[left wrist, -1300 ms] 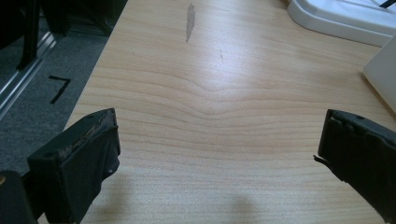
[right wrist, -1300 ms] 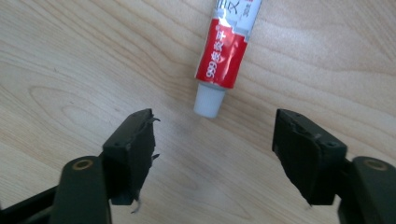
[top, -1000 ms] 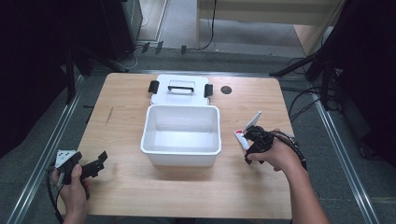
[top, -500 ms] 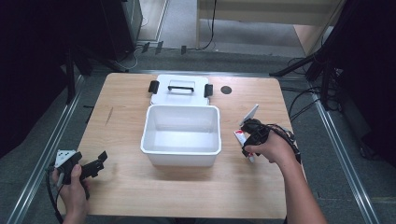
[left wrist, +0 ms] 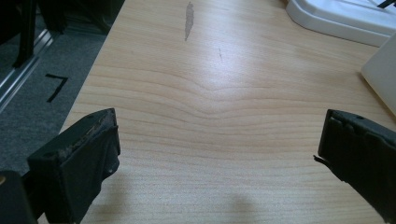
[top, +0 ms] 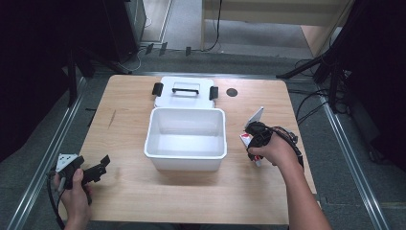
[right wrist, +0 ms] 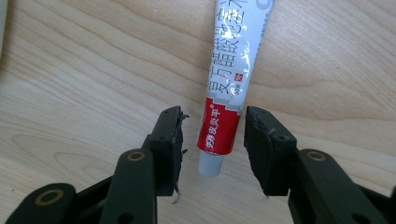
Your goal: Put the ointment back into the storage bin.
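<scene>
A white rectangular plastic bin (top: 186, 138) sits at the middle of the light wooden table (top: 139, 196), with a flat white lid with a black handle (top: 184, 90) touching it on the far-edge side. Near the right edge, the right gripper (right wrist: 212, 133) stands released, its jaws apart on either side of the capped end of a white and red printed tube (right wrist: 232, 77) lying on the wood, not pressing it. The left gripper (left wrist: 217, 142) hangs released over the near left corner, jaws wide apart.
</scene>
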The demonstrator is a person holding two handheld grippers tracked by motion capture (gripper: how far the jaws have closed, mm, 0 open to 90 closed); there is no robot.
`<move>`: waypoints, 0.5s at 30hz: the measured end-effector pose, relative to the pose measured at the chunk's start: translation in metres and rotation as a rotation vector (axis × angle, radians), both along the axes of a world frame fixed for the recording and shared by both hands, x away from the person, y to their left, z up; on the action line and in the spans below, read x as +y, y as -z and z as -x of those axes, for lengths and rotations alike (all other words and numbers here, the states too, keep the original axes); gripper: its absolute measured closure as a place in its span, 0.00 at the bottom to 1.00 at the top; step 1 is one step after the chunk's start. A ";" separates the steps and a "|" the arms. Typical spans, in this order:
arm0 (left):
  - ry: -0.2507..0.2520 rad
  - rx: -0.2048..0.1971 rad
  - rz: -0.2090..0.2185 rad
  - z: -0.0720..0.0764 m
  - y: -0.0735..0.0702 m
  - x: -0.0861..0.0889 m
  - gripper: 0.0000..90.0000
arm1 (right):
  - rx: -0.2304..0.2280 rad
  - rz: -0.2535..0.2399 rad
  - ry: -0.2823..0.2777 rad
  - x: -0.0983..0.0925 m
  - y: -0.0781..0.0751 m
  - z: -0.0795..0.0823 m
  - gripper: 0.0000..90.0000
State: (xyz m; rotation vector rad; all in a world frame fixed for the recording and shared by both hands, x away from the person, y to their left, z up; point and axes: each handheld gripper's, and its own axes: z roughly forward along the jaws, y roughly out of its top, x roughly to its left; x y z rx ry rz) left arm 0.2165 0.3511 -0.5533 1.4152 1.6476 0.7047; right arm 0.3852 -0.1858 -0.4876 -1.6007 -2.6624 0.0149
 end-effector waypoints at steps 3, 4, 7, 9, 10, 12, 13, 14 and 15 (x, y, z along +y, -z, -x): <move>0.000 0.003 -0.002 0.000 0.000 0.000 0.00 | 0.002 0.007 0.009 -0.001 0.003 0.001 0.66; 0.001 0.002 -0.001 0.000 0.000 0.000 0.00 | 0.002 0.015 0.020 -0.002 0.006 0.001 0.68; 0.000 0.003 -0.001 0.000 0.000 0.000 0.00 | 0.006 0.017 0.027 -0.004 0.009 0.002 0.71; 0.000 0.003 -0.002 0.000 0.000 -0.001 0.00 | 0.012 0.017 0.034 -0.005 0.011 0.002 0.74; 0.000 0.004 -0.003 0.000 0.000 -0.001 0.00 | 0.013 0.016 0.035 -0.005 0.011 0.002 0.74; 0.001 0.003 -0.002 0.000 0.000 -0.001 0.00 | 0.010 0.017 0.035 -0.005 0.012 0.002 0.75; 0.001 0.004 -0.002 0.000 0.000 -0.001 0.00 | 0.011 0.020 0.037 -0.005 0.013 0.002 0.75; 0.001 0.004 -0.002 0.000 0.000 -0.001 0.00 | 0.009 0.019 0.039 -0.005 0.013 0.002 0.76; 0.002 0.004 -0.003 0.000 0.000 -0.001 0.00 | 0.007 0.018 0.039 -0.005 0.014 0.001 0.77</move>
